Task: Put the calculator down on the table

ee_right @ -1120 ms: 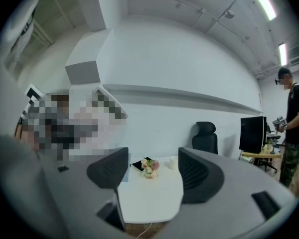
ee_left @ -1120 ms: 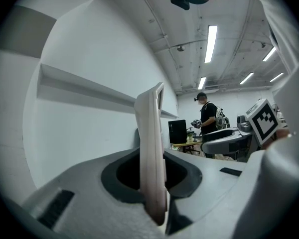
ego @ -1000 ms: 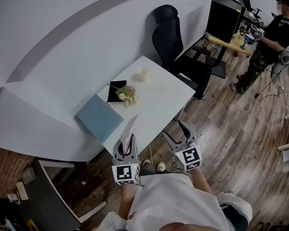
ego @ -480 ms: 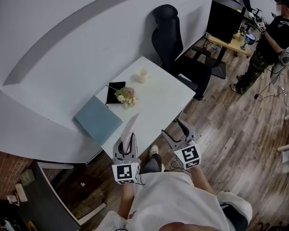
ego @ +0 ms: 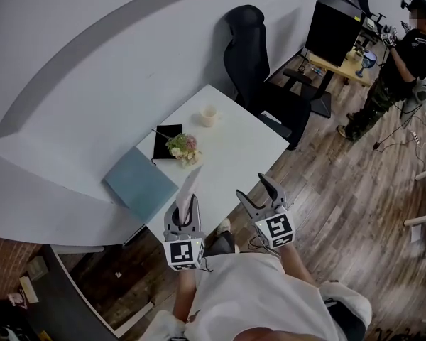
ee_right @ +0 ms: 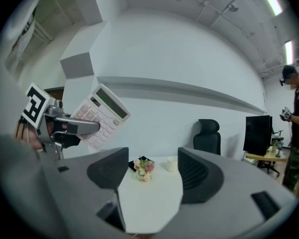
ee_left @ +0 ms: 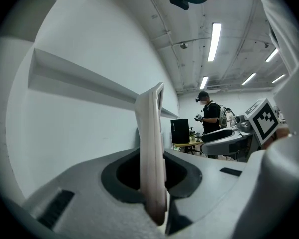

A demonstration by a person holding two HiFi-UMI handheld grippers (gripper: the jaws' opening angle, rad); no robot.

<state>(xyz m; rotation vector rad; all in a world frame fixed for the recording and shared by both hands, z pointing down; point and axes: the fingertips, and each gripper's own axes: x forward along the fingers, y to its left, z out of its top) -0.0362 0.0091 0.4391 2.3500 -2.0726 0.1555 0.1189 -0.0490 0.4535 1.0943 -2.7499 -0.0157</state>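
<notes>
A pale calculator (ego: 191, 185) stands on edge in my left gripper (ego: 187, 206), which is shut on its lower end. In the left gripper view the calculator (ee_left: 152, 153) shows edge-on, rising between the jaws. From the right gripper view its keys and display (ee_right: 102, 116) face me, tilted, with the left gripper (ee_right: 70, 127) clamped on it. It hangs in the air at the near edge of the white table (ego: 234, 151). My right gripper (ego: 261, 192) is open with nothing in it, level with the left, just off the table's near corner.
On the table are a small flower bunch (ego: 183, 148), a black notebook (ego: 165, 133), a cream cup (ego: 209, 114) and a blue folder (ego: 138, 183) overhanging the left end. A black office chair (ego: 254, 59) stands behind it. A person (ego: 397, 66) stands far right by a desk.
Both grippers have edged forward toward the table's near edge, the calculator still clamped in the left one. Items on the table have not moved.
</notes>
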